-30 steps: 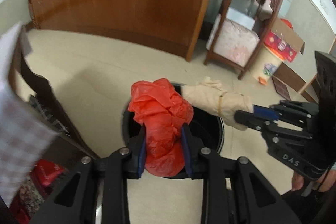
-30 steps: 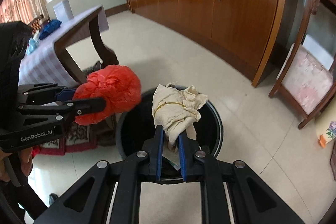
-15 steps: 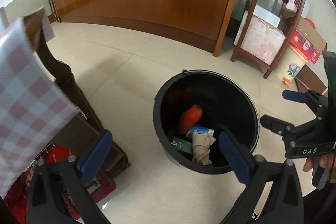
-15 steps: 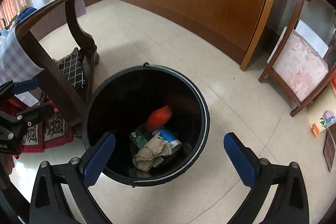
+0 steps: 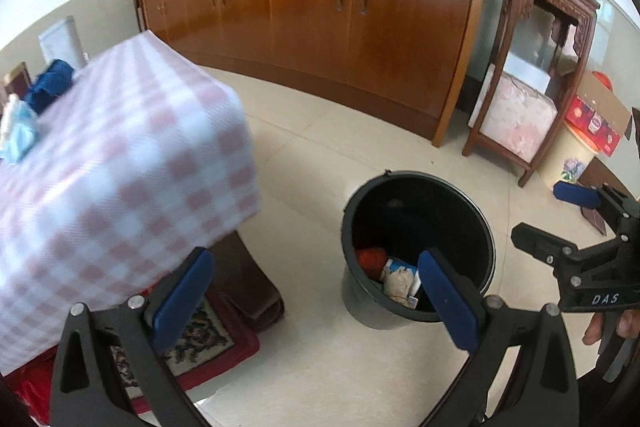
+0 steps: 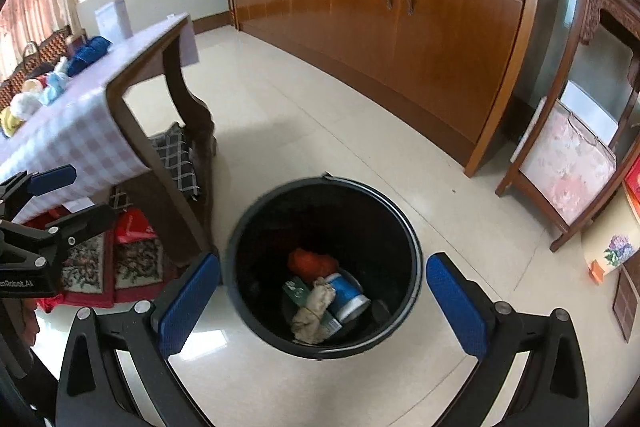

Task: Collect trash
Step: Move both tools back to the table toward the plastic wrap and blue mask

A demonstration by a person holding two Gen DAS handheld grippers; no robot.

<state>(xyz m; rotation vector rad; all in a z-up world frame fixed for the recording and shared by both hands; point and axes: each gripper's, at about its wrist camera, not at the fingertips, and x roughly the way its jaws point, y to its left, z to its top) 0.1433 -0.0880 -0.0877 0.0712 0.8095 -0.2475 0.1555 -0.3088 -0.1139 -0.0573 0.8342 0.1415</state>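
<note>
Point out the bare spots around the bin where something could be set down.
Free: the floor tiles between the black bin and the long cabinet, and the tiles in front of the bin. Crowded: under the checked table, with mats and red bags.

A bin (image 6: 324, 345) stands on the floor (image 6: 280, 115) in front of a long cabinet (image 6: 420, 27). Inside it lie a crumpled bag (image 6: 312, 263), a can (image 6: 348, 297) and a cloth bundle (image 6: 314, 315), close together at the bottom. A cloth-covered table (image 6: 80, 135) stands to the bin's left, with rugs (image 6: 116, 263) beneath. A wooden stand (image 6: 568, 155) sits to the right
</note>
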